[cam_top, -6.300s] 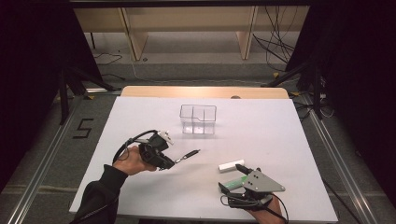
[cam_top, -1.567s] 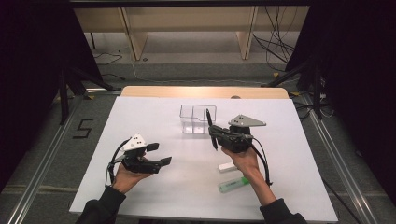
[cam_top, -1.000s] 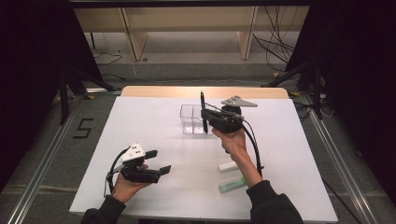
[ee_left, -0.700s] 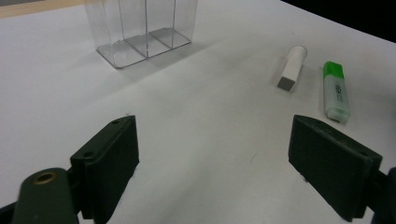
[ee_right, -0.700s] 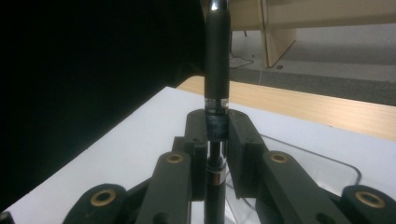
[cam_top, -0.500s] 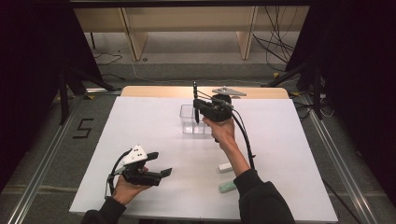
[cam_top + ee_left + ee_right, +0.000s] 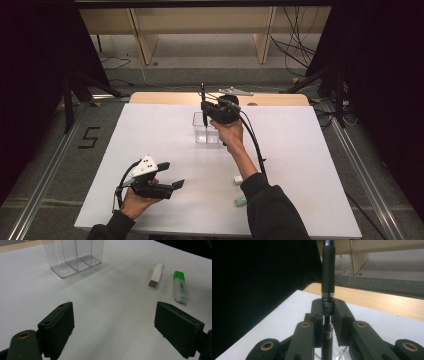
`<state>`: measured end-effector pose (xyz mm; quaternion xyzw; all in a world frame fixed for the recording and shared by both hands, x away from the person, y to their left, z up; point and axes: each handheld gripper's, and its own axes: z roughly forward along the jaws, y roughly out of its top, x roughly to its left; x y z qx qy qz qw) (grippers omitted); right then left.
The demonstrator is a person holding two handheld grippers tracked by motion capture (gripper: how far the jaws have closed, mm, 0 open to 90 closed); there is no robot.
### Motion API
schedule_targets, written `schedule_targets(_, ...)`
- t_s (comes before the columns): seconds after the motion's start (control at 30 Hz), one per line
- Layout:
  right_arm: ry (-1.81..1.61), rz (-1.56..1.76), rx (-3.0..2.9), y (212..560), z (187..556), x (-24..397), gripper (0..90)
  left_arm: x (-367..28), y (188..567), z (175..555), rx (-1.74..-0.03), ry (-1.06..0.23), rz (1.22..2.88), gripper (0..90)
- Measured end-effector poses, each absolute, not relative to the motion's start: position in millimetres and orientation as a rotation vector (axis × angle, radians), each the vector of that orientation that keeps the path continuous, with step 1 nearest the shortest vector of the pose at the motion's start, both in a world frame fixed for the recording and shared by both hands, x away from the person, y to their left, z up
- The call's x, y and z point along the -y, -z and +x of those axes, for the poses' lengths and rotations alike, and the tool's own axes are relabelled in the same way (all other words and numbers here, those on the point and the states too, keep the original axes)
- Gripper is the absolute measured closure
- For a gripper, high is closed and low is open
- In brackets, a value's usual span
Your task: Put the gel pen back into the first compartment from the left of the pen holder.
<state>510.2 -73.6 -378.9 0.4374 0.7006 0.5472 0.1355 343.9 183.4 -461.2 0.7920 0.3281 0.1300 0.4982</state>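
The right gripper point(image 7: 204, 106) has its fingers clamped on a dark pen point(image 7: 328, 277), held upright with most of its barrel standing above the fingers, and in the high view it hangs right over the clear plastic organizer point(image 7: 206, 132) at the far middle of the white desk point(image 7: 310, 165). The step in hand looks like dropping the pen into one of the organizer's compartments, and the care it calls for is mostly alignment: the pen's lower end should be centred over a single cell, clear of the thin dividing walls (they are transparent and easy to misjudge), before the hand comes down. Keeping the pen vertical matters, since a tilted tip could catch a rim and tip the light container or push it across the desk. The fingers should let go only once the tip is well inside the walls, so the pen settles rather than bounces out. Which cell it is aimed at I cannot tell from these views. The left gripper point(image 7: 172, 185) rests near the front-left of the desk with its fingers point(image 7: 58, 326) wide apart and nothing between them; it could steady the organizer if it slides. A white eraser-like stick point(image 7: 156, 278) and a green highlighter point(image 7: 181, 286) lie side by side on the desk, apart from the organizer.
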Motion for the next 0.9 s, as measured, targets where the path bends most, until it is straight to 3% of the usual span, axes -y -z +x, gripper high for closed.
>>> schedule_targets(0.9, -1.500, 1.298, -2.000, 386, 529, 51, 79.7, -181, 462, 344, -0.782, -0.318, 1.929, 15.8)
